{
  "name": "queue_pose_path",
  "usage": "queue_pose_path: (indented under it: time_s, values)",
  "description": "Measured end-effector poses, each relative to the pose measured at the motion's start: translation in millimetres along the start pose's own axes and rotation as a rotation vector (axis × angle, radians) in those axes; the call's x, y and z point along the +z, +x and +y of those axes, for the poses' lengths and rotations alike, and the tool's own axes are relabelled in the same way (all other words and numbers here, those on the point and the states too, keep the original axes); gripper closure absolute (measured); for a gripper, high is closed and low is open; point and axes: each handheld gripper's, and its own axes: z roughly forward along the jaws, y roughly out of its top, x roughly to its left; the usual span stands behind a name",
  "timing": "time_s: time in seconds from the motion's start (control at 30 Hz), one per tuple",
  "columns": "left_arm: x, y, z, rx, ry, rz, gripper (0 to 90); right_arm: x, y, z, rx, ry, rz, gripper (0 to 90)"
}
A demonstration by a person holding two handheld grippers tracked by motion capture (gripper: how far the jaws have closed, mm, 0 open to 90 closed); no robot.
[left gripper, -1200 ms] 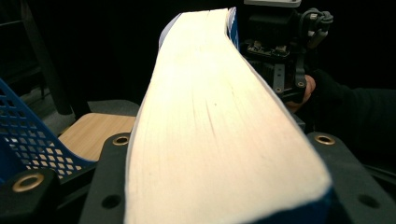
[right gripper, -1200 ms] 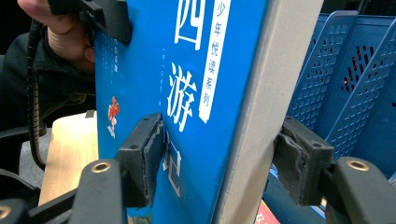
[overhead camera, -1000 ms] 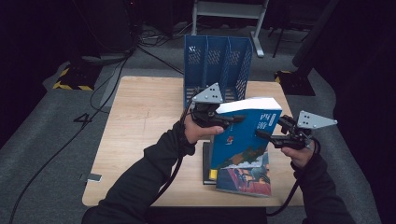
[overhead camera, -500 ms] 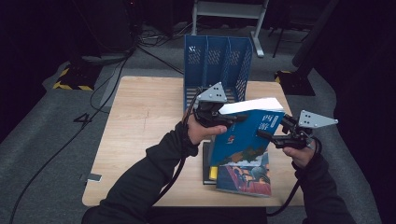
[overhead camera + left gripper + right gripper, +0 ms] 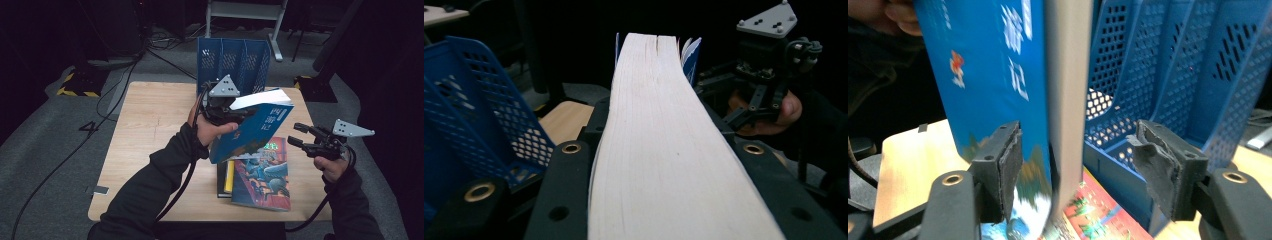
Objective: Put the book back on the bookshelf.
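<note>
Now clamps the blue book (image 5: 255,127) in the left gripper (image 5: 234,113) alone, with jaws just tightened across its block of pages. Lifts it higher, tilted, over the far right part of the desk (image 5: 150,115), clear of the stack of books (image 5: 260,175) near the front edge. Has drawn the right gripper (image 5: 295,134) off the book toward the right edge, jaws wide and empty. Leaves, probably, a one-handed carry to the file rack (image 5: 232,57) at the far edge.

My left jaws clamp a book (image 5: 252,131) with glossy blue cover and matt cream pages; behind it, a perforated blue plastic rack (image 5: 233,61) on the pale matt wood table (image 5: 150,120)
</note>
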Motion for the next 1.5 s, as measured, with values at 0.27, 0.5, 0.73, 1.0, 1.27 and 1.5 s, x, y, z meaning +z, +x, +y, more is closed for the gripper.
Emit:
queue_pose_path:
  time_s: [0.27, 0.5, 0.73, 1.0, 1.27, 1.5]
  values:
    - [-25.1, 16.9, 10.2, -0.011, -0.027, 0.098, 60.9, -2.0, -12.3, -10.7, 0.046, 0.029, -0.034, 37.2]
    - [-46.0, 44.1, 11.2, -0.060, -0.044, 0.238, 60.9, 0.2, -17.5, -19.6, 0.072, 0.066, -0.055, 37.6]
    - [-55.0, 70.3, 11.9, -0.124, -0.016, 0.381, 60.9, 7.6, -21.2, -27.4, 0.090, 0.106, -0.066, 37.9]
    - [-52.1, 87.3, 12.6, -0.164, 0.024, 0.528, 60.8, 16.9, -20.9, -34.2, 0.098, 0.145, -0.058, 38.1]
    - [-28.0, 98.3, 16.1, -0.241, 0.041, 0.634, 60.8, 21.4, -18.9, -36.4, 0.086, 0.162, -0.057, 38.6]
    - [-9.5, 106.4, 21.0, -0.279, 0.027, 0.710, 60.9, 26.0, -17.2, -40.1, 0.085, 0.182, -0.053, 38.9]
